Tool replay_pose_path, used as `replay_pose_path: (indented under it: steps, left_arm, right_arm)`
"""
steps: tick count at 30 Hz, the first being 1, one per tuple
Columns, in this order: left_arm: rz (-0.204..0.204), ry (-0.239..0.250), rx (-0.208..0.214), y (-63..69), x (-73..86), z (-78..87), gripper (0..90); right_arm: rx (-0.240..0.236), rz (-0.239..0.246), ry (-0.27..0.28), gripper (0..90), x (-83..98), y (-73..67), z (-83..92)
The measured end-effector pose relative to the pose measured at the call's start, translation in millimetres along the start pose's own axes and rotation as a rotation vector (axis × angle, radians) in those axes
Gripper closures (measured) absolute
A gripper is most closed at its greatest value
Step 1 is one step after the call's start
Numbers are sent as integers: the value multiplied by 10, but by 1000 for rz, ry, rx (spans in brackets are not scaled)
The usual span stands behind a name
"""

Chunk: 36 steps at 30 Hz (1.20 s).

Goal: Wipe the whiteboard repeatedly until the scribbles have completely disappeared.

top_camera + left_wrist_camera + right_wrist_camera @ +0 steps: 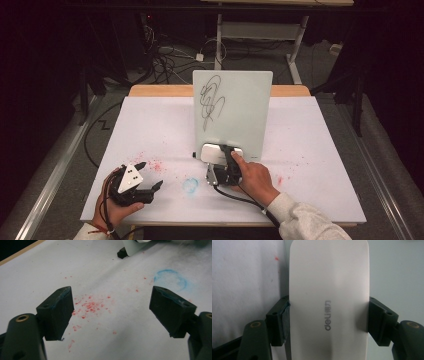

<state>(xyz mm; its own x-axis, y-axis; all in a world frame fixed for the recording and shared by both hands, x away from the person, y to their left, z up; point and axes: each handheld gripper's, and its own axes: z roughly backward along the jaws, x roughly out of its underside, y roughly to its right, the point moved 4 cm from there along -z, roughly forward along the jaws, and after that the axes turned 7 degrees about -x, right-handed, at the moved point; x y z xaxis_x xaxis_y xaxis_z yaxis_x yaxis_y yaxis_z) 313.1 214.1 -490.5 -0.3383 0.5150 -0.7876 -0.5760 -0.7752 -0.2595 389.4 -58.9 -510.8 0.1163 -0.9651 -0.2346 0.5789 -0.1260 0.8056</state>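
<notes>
At the lower left of the frame your left gripper (150, 176) rests on the desk (320, 150), its fingers wide with nothing between them. Near the centre, your right gripper (218, 159) holds the white eraser (329, 295) firmly between its fingers, low against the upright whiteboard (240, 107) behind it.

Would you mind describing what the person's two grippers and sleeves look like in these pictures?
Both grippers are black with two blocky jaws. The left gripper carries a grey three-cornered plate with dark dots; its pads show blue smears, and brass-coloured rings sit at the jaw bases. A red band circles that wrist. The right gripper trails a black cable over a light grey knitted sleeve.
</notes>
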Motion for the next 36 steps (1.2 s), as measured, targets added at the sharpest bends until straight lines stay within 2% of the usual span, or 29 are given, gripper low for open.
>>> replay_pose_path:
  steps: [1,2,4,7,11,13,20,28,36]
  left_arm:
    - [-1,0,-1,-3,0,1,187]
    - [1,0,-1,-8,2,3,187]
    - [7,3,-2,-16,2,8,187]
    - [7,7,-3,-20,0,7,187]
    - [6,4,0,-18,-9,-15,187]
    - [18,12,22,-7,-20,-23,187]
    - [31,17,20,-20,-18,-25,188]
    - [22,18,12,-22,-11,-2,188]
    - [21,17,9,-21,-11,-2,188]
  right_arm:
    - [2,-6,-5,307,18,18,10]
    - [26,-15,-23,307,54,46,26]
    - [40,-30,-23,307,85,69,38]
    - [45,-30,-28,307,77,65,35]
    - [52,-11,-21,307,-37,35,0]
    - [58,-3,-10,307,-164,11,-42]
    - [65,-1,13,307,-313,-17,-93]
    - [47,-19,17,308,-233,9,-63]
    - [74,-78,29,308,-146,142,-7]
